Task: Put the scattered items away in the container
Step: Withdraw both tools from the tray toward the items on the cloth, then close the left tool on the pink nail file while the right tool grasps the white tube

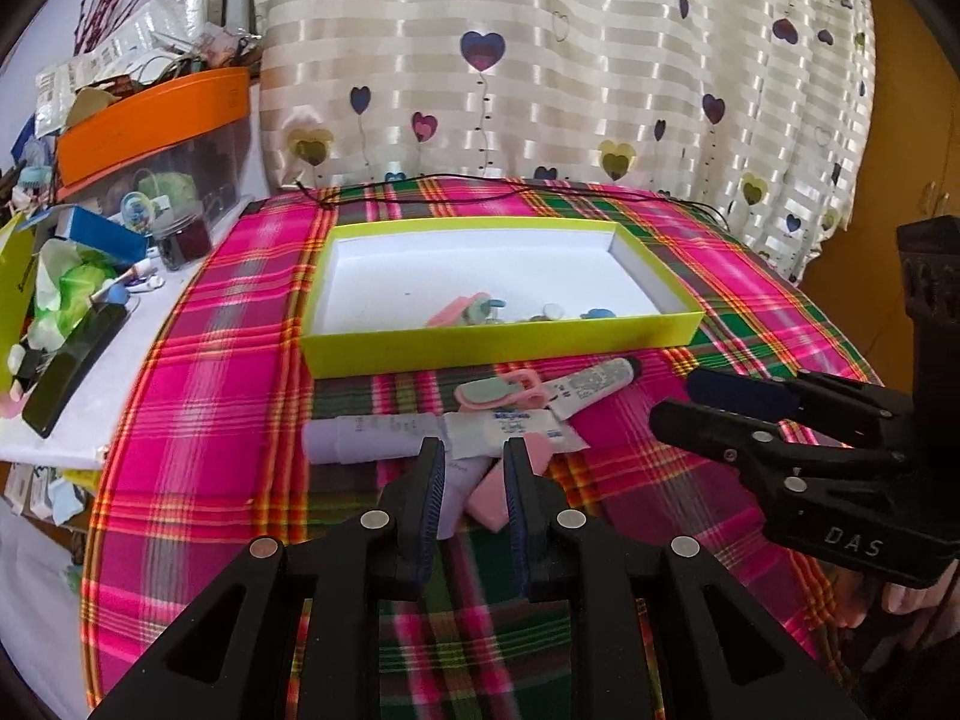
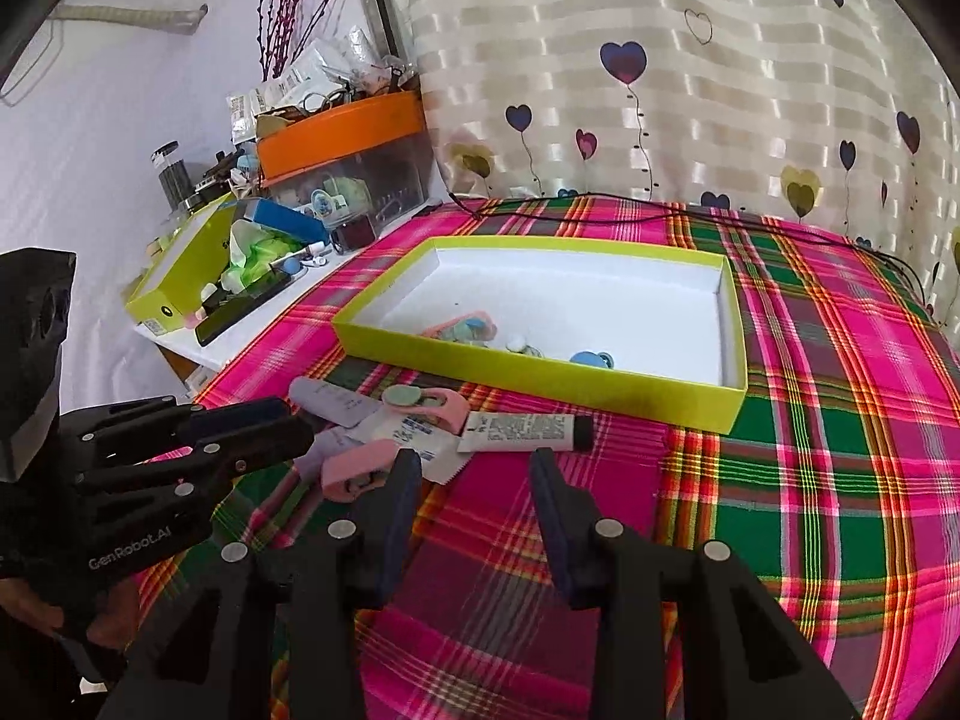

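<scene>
A lime box [image 1: 498, 348] [image 2: 540, 378] with a white inside holds several small pink, blue and white bits. In front of it, on the plaid cloth, lie a white tube with a black cap [image 1: 594, 381] [image 2: 522, 429], a pink and green clip [image 1: 498, 393] [image 2: 420, 402], a lavender tube [image 1: 366, 438] [image 2: 330, 399] and a white sachet [image 1: 516, 426] [image 2: 414, 432]. My left gripper [image 1: 474, 462] [image 2: 294, 423] is open low over a pink piece [image 1: 492, 498] [image 2: 354, 468] and a lavender piece [image 1: 462, 480], which lie between its fingers. My right gripper [image 2: 474, 468] [image 1: 675, 399] is open and empty, just short of the white tube.
A white side table [image 1: 90, 408] at the left carries clutter: an orange-lidded clear bin [image 1: 156, 120] [image 2: 342, 132], a black phone-like slab [image 1: 72, 366] and a second lime box [image 2: 174, 282]. A black cable [image 1: 480, 195] runs along the table's far edge, before the heart-patterned curtain.
</scene>
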The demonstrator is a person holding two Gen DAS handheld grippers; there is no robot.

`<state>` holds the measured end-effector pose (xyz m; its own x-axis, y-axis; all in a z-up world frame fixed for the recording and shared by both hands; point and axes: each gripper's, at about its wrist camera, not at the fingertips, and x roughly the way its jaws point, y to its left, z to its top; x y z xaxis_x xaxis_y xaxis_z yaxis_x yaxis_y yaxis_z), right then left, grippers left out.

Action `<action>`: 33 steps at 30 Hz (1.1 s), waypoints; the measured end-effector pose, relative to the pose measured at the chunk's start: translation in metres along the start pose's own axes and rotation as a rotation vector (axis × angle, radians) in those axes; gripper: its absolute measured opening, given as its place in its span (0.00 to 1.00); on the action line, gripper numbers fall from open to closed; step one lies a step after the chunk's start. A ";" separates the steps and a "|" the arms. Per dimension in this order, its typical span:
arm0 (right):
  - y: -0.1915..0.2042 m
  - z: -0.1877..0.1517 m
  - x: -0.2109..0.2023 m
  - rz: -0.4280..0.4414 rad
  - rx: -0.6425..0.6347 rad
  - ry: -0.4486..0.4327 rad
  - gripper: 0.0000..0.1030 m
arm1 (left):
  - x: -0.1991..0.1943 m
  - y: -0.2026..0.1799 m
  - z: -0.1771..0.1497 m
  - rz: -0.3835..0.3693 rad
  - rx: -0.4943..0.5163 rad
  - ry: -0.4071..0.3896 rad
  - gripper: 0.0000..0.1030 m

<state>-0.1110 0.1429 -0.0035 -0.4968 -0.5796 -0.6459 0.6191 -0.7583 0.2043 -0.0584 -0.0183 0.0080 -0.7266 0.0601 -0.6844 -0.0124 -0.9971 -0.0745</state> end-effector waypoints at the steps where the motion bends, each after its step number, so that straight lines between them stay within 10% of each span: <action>1: -0.002 0.000 0.002 0.005 0.001 0.003 0.37 | 0.002 -0.003 0.000 -0.007 0.005 0.002 0.21; 21: -0.029 -0.002 0.011 0.146 0.082 0.012 0.37 | 0.031 -0.014 -0.003 -0.042 0.026 0.031 0.26; 33: -0.023 0.008 0.021 0.067 -0.016 0.046 0.37 | 0.038 -0.014 -0.007 -0.088 0.026 0.045 0.26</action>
<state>-0.1405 0.1457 -0.0163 -0.4261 -0.6141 -0.6643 0.6596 -0.7134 0.2364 -0.0807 -0.0014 -0.0219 -0.6904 0.1494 -0.7078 -0.0933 -0.9887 -0.1177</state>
